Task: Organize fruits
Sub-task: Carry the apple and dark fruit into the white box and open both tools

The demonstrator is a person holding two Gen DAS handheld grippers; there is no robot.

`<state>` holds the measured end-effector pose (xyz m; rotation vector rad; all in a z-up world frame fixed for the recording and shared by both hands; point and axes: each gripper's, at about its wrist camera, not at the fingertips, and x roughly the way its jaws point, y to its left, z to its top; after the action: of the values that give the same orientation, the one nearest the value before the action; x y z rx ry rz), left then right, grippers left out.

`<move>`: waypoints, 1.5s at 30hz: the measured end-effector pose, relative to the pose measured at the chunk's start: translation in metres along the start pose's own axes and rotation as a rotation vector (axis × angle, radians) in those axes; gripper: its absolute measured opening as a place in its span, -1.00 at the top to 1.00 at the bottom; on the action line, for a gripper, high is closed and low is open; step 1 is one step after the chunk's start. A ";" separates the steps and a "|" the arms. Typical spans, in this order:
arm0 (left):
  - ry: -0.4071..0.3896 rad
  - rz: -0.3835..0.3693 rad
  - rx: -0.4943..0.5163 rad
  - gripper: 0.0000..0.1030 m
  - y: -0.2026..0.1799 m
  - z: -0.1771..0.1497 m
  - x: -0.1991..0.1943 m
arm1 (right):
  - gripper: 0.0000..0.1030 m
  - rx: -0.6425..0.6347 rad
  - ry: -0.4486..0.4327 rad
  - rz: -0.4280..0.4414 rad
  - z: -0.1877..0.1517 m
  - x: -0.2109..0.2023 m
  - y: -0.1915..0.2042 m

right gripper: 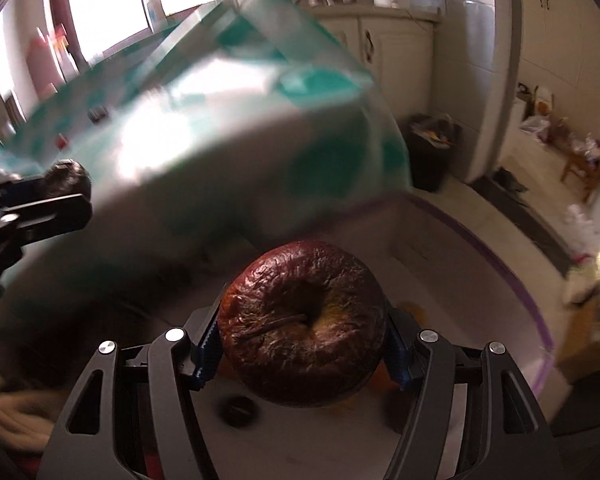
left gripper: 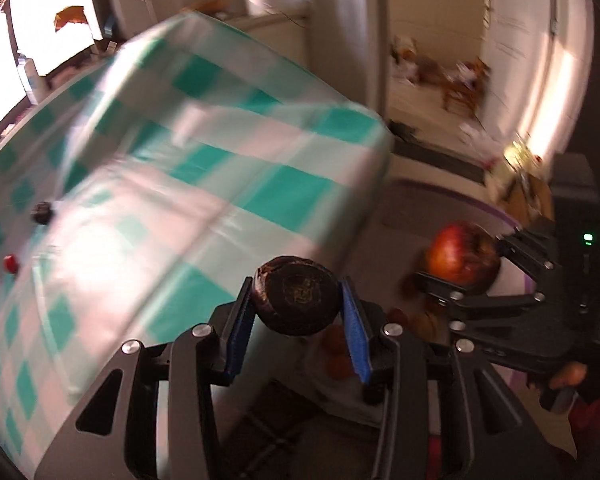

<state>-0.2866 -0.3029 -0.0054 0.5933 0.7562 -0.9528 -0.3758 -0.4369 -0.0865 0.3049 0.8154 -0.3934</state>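
Note:
My left gripper is shut on a small dark brown round fruit, held in the air past the corner of a table with a green-and-white checked cloth. My right gripper is shut on a wrinkled dark red apple, stem end facing the camera. In the left wrist view the right gripper and its apple show at right. In the right wrist view the left gripper and its dark fruit show at left.
A small dark fruit and a small red one lie on the cloth. Below the grippers is a white surface with a purple edge, orange pieces and a dark round thing. A black bin, cabinets and floor clutter stand beyond.

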 end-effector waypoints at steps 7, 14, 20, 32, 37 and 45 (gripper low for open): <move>0.068 -0.088 0.203 0.17 -0.063 -0.016 0.035 | -0.25 0.032 0.170 -0.132 -0.023 0.041 -0.035; 0.243 -0.266 0.270 0.17 -0.097 -0.041 0.087 | -0.25 -0.012 0.328 -0.194 -0.046 0.068 -0.053; 0.430 -0.348 0.289 0.17 -0.111 -0.064 0.133 | -0.25 -0.069 0.432 -0.192 -0.066 0.089 -0.045; 0.520 -0.385 0.258 0.04 -0.102 -0.078 0.151 | -0.26 -0.112 0.457 -0.216 -0.064 0.082 -0.032; 0.491 -0.382 0.198 -0.35 -0.085 -0.075 0.145 | -0.26 -0.110 0.460 -0.218 -0.062 0.084 -0.031; 0.446 -0.380 0.156 -0.50 -0.064 -0.060 0.137 | -0.29 -0.125 0.458 -0.214 -0.062 0.085 -0.027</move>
<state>-0.3109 -0.3556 -0.1574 0.8312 1.2306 -1.2545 -0.3749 -0.4537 -0.1937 0.1927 1.3232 -0.4781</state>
